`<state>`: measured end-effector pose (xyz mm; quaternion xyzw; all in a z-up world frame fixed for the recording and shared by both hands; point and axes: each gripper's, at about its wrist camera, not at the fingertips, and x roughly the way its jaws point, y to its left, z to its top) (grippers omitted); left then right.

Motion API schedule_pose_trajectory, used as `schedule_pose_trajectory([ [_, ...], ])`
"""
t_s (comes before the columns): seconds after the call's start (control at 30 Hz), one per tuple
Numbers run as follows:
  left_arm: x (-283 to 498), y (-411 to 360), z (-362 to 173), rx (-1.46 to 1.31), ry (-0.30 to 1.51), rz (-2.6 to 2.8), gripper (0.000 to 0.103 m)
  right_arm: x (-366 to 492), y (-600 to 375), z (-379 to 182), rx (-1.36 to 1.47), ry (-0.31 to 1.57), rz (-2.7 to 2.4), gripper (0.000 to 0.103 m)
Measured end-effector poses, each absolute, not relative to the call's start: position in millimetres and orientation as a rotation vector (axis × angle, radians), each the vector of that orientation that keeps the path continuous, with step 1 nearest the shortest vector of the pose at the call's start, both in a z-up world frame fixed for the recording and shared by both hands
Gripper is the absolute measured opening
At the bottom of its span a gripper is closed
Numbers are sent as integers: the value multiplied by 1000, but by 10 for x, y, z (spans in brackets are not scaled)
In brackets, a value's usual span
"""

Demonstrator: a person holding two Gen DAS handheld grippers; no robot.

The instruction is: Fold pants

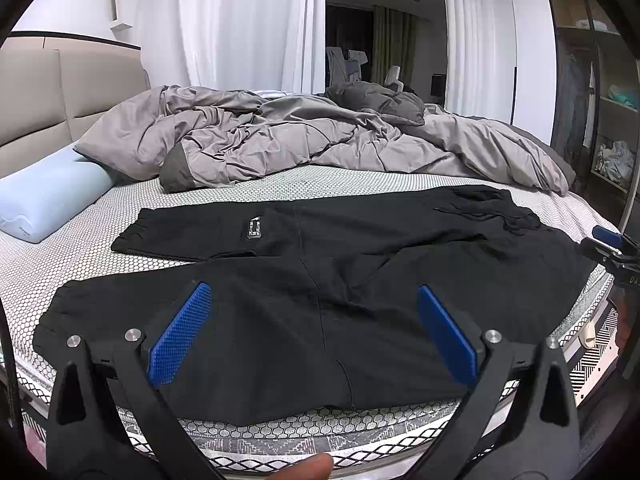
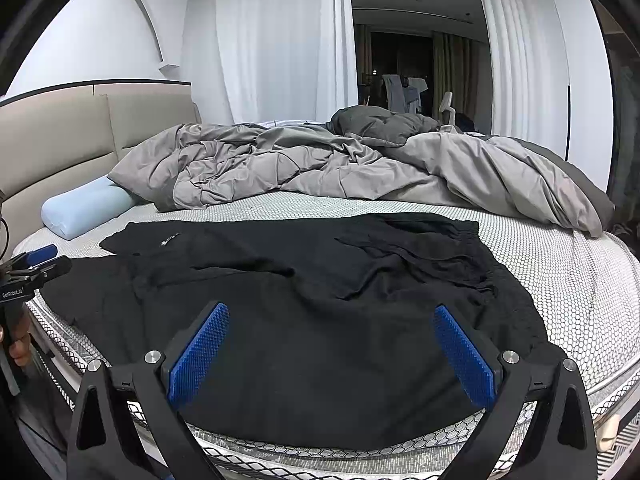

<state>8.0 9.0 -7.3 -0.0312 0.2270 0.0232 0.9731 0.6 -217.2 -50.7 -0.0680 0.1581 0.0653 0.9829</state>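
A pair of black fabric pants (image 1: 320, 280) lies spread flat on the honeycomb-patterned white mattress (image 1: 80, 252), legs toward the padded beige headboard (image 1: 60, 100), waistband toward the foot. The left tool (image 1: 312, 332) hovers over the near leg, spread wide, holding nothing. The right tool (image 2: 332, 356) hangs likewise spread, above the seat area.

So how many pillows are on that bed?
1 that I can see: a light blue pillow at the head of the bed, left of the black pants. The rumpled grey duvet could hide others.
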Motion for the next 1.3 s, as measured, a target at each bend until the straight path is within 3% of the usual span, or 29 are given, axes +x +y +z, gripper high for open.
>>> schedule_pose_trajectory([
  [1.3,74,103,-78,-62,457,47,102,-33,-2216,-479,-125,316,106,103],
])
